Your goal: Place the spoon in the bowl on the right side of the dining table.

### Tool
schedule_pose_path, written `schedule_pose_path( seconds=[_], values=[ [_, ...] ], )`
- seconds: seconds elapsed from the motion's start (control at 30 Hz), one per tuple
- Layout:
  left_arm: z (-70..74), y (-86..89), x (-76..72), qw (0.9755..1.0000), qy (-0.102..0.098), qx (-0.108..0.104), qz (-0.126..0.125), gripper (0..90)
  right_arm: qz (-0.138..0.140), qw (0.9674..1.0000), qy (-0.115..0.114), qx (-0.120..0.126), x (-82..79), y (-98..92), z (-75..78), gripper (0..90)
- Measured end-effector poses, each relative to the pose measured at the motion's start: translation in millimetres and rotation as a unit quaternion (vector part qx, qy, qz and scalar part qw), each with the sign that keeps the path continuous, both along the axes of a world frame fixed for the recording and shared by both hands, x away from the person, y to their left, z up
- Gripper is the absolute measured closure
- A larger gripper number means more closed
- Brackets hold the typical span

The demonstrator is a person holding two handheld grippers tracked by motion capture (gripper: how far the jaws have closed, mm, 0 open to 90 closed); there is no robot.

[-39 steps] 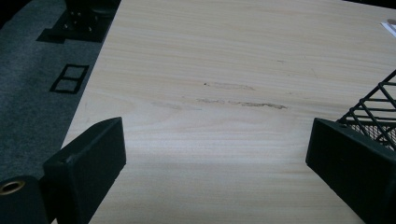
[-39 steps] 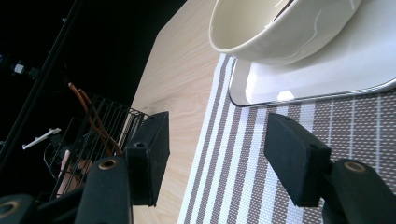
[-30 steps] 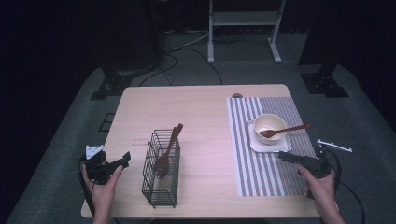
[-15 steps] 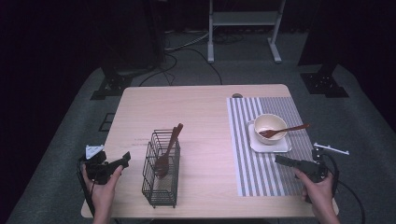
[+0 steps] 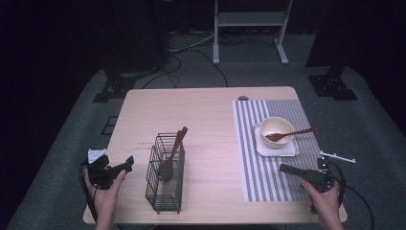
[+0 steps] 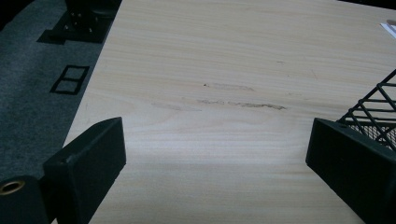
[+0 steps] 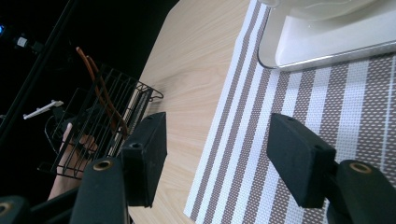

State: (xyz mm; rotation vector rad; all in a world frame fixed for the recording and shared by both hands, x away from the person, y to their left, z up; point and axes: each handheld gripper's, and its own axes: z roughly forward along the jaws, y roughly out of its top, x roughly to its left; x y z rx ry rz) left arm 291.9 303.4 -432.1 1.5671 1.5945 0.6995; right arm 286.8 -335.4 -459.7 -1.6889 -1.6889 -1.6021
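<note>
Wooden desk (image 5: 210, 124) is holding one basket (image 5: 165, 172), one bowl (image 5: 276, 131), two spoons; left tool (image 5: 125, 166) and right tool (image 5: 287, 169) are gaping wide, holding nothing.

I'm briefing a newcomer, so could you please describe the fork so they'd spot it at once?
On the table's right side lies a striped mat, with a white tray holding a cream bowl. The fork rests in that bowl, handle pointing right over the rim. The similar brown spoon stands in the wire basket.

Overhead view; close, table-level gripper views
</note>
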Motion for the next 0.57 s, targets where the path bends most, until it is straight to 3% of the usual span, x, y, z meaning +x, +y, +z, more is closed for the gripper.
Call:
schedule_pose_path(
  seconds=[0.57],
  values=[
    [1.0, 0.7, 0.4, 1.0000, -0.002, 0.001, 0.001, 3.8, 0.005, 0.9998, -0.017, 0.000, -8.8, 10.3, 3.0, 34.6]
  ],
)
